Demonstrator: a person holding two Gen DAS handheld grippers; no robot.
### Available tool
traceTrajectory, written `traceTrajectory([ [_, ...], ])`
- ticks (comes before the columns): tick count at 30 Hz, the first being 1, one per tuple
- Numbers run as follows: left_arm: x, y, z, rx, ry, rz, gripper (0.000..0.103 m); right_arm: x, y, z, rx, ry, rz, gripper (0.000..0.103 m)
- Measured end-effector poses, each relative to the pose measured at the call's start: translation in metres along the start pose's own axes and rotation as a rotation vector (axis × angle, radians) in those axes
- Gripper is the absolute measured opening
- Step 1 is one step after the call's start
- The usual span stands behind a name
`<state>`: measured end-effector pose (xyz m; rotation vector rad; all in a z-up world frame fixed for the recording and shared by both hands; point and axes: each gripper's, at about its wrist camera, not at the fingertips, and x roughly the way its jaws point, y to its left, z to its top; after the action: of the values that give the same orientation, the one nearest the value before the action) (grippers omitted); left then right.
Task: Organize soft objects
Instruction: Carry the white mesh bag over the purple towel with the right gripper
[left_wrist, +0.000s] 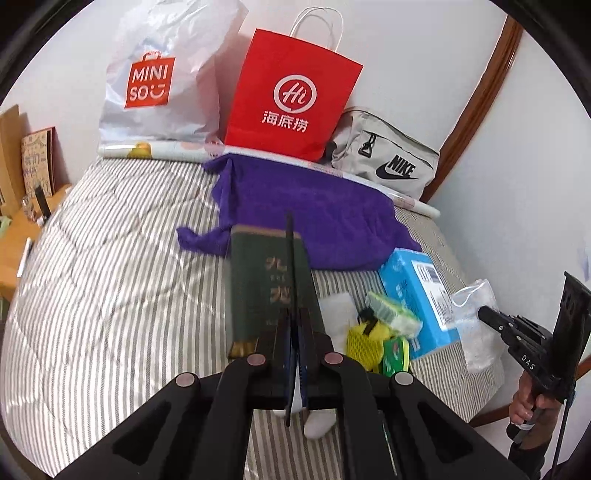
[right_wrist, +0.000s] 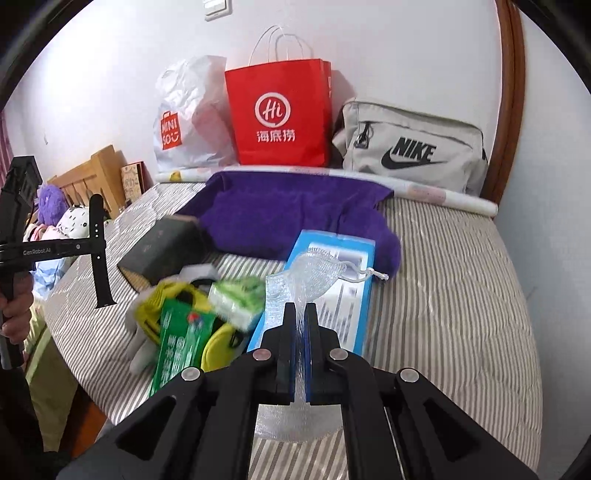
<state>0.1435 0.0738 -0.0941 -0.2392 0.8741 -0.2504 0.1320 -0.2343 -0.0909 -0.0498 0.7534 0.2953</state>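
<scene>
The right gripper (right_wrist: 300, 314) pinches a clear mesh pouch (right_wrist: 314, 273), lifted over the blue box (right_wrist: 354, 258) on the striped bed (right_wrist: 461, 277). The left gripper (left_wrist: 295, 321) is pressed together on a thin black strap (left_wrist: 290, 236), held above a dark green box (left_wrist: 258, 280). Behind them a purple towel (left_wrist: 306, 218) lies spread on the bed.

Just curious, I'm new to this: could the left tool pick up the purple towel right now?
Probably not: the left tool is already shut on something white, though the purple towel lies uncovered just ahead.
</scene>
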Motion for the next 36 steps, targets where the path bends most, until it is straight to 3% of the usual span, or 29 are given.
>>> traceTrajectory([
  [16,0.033,-0.004,0.073,0.013,-0.001,0.011,0.004,0.049,-0.02,0.077,-0.003,0.004,-0.027,0.003],
  [36,0.14,0.012,0.157,-0.001,0.114,-0.019,0.004,0.159,-0.053,0.141,0.021,0.058,0.004,0.003],
])
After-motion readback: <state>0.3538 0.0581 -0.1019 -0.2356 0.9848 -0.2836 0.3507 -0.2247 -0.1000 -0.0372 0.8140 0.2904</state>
